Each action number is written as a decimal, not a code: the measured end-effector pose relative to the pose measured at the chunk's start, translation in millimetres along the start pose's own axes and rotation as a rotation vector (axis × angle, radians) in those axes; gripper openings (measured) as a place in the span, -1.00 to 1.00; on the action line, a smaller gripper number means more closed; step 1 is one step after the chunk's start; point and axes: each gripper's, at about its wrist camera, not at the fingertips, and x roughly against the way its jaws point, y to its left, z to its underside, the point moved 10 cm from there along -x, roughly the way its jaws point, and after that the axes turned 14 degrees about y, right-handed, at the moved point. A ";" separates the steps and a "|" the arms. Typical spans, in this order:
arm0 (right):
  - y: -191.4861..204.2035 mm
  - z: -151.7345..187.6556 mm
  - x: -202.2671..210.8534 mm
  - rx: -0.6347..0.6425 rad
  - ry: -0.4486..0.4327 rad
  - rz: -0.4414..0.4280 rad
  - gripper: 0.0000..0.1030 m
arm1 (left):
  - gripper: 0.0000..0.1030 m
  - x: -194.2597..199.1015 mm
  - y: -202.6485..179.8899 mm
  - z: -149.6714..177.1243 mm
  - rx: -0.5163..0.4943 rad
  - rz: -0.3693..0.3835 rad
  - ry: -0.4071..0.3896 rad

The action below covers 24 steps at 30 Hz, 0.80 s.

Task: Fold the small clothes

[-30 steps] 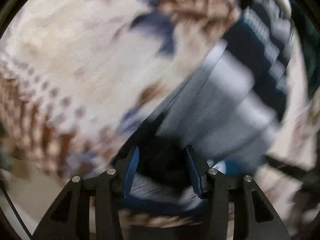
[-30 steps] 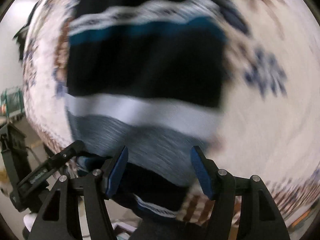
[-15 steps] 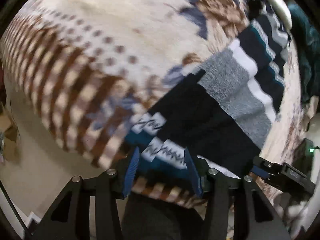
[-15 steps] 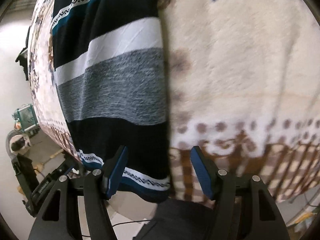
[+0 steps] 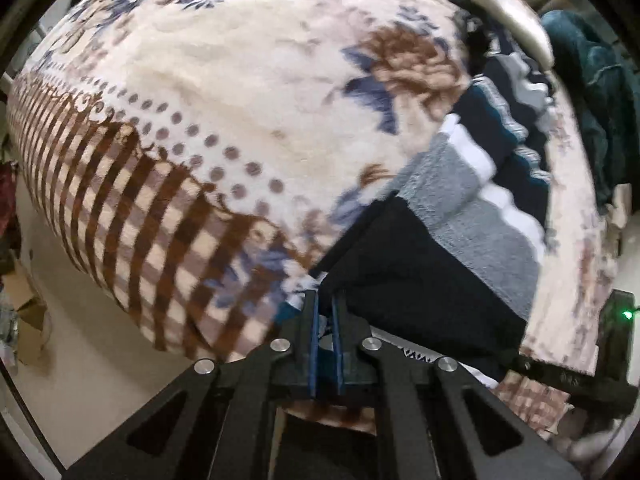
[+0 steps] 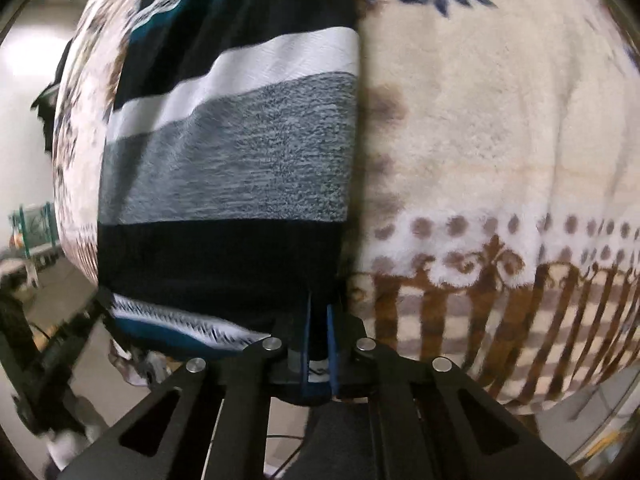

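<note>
Item: striped garment (image 6: 228,168). Knit piece in bands of navy, white, heather grey and teal, with a zigzag-patterned hem. It lies flat on a fleece blanket (image 5: 208,92), cream with brown and blue flowers, a dotted row and a brown check border. In the right wrist view it fills the centre-left of the frame, its straight side edge running down the middle. In the left wrist view it runs from the lower centre to the upper right.

Left gripper (image 5: 325,300): lower centre of its frame, blue fingers (image 5: 313,320) closed to a thin slit on the garment's near corner, where the dark band meets the patterned hem.

Right gripper (image 6: 319,308): lower centre of its frame, fingers closed on the other near corner, at the dark band's edge, with dark cloth between the pads.

Other contents: a pale object (image 5: 512,20) and a heap of dark teal cloth (image 5: 592,92) at the upper right of the left wrist view, beyond the garment; what they are cannot be told. Pale floor (image 5: 92,364) at the lower left.

Step in hand, as judged: both hem corners are gripped and the garment is spread out, ready for the first fold.

Next move, as judged: lift both corners together, keep the hem taut and level, carry it over toward the far end of the garment, and lay edge on edge before letting go. Uneven lifting would skew the fold.
</note>
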 end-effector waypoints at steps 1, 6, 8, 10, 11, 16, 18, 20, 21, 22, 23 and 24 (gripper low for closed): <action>2.0 2.0 -6.1 0.024 0.024 0.016 -0.87 | -0.90 -10.5 -11.9 -0.3 -0.002 0.004 0.034; -10.2 2.3 -11.9 -0.046 0.115 -0.033 -0.66 | -0.67 2.5 -28.2 -12.9 0.028 0.020 0.094; -15.3 -1.5 6.9 -0.065 0.101 -0.106 -0.37 | -0.55 27.5 -41.8 -35.3 0.029 0.068 0.052; -26.8 -12.7 37.5 -0.081 0.046 -0.125 -0.05 | -0.54 48.4 -58.4 -60.2 0.024 0.121 0.012; -32.3 -18.6 50.5 -0.085 0.022 -0.127 -0.04 | -0.54 57.6 -72.0 -80.2 0.017 0.155 -0.006; -53.1 -88.5 108.4 -0.188 -0.104 -0.196 -0.04 | -0.33 71.3 -171.7 -200.5 -0.104 0.241 -0.062; -65.5 -123.0 127.0 -0.245 -0.145 -0.223 -0.04 | 0.10 67.7 -215.3 -249.4 -0.181 0.241 -0.088; -74.9 -161.8 146.0 -0.278 -0.181 -0.256 -0.04 | 0.30 65.7 -246.5 -291.6 -0.240 0.246 -0.094; -78.8 -181.7 156.6 -0.287 -0.200 -0.264 -0.04 | 0.30 58.5 -262.2 -315.9 -0.265 0.239 -0.086; -82.5 -199.7 167.1 -0.291 -0.218 -0.267 -0.04 | 0.30 52.9 -274.5 -335.2 -0.288 0.227 -0.084; -86.1 -225.6 182.1 -0.298 -0.247 -0.271 -0.04 | 0.30 45.9 -288.2 -355.6 -0.317 0.214 -0.077; -79.5 -240.4 185.0 -0.303 -0.268 -0.271 -0.04 | 0.30 37.9 -297.4 -372.3 -0.331 0.195 -0.073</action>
